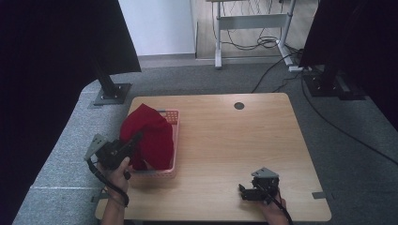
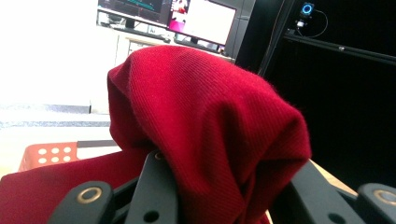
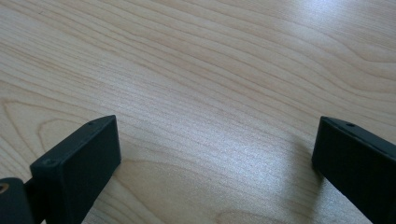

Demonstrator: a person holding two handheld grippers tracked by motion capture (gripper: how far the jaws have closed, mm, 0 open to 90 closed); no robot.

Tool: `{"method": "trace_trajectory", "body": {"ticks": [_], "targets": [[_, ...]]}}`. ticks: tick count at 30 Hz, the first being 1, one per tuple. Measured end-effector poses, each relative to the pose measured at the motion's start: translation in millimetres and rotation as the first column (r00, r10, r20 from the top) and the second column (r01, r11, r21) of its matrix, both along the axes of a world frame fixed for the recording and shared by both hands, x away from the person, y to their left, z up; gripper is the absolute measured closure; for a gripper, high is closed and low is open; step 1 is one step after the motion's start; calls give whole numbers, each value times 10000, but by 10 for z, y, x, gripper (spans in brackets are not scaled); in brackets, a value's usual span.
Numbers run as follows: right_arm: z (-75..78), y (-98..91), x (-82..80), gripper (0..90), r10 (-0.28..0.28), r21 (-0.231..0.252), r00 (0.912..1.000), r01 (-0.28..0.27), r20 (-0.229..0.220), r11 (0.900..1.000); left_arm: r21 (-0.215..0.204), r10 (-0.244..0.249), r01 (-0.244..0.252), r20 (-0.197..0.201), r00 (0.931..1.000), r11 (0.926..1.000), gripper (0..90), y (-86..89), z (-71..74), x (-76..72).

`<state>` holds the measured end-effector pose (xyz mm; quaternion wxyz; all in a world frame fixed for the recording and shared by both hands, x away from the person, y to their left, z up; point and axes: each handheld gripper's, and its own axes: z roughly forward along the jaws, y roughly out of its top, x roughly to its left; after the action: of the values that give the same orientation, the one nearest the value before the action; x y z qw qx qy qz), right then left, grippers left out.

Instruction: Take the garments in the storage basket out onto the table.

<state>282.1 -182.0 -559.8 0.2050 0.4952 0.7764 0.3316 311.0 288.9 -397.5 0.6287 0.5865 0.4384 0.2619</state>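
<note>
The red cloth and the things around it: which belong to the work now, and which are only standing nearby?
In the work:
- red cloth, gripped by the left gripper
- pink basket, partly under the cloth

Only nearby:
- right gripper, open over bare table
- dark round cap in the tabletop
- cables on the floor

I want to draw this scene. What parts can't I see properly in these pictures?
- Inside of the pink basket, high view: the red cloth covers it.
- Left gripper jaw tips: buried in the cloth's folds in the left gripper view.
- Right gripper, high view: too small to read its jaws; its own view shows them apart over the table.
- Both forearms: cut off by the bottom edge.
</note>
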Motion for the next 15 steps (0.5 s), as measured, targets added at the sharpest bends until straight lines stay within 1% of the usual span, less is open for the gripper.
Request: {"method": "trace_trajectory", "body": {"ticks": [5,9,11,15], "targets": [[0,0,-1,9,14,0,10000,-14,-1,10000,9,51,-51,50,10000,10000,714,15,29,-2],[0,0,-1,9,13,0,10000,-13,0,10000,-170,49,-48,85,10000,9998,715,23,50,-1],[0,-1,-1,9,14,-2,10000,-14,0,10000,-240,74,-70,150,9999,9997,715,19,78,-2],[0,-1,-1,9,14,-3,10000,-14,8,10000,-234,60,-52,324,9995,9997,715,-1,164,-2]]}}
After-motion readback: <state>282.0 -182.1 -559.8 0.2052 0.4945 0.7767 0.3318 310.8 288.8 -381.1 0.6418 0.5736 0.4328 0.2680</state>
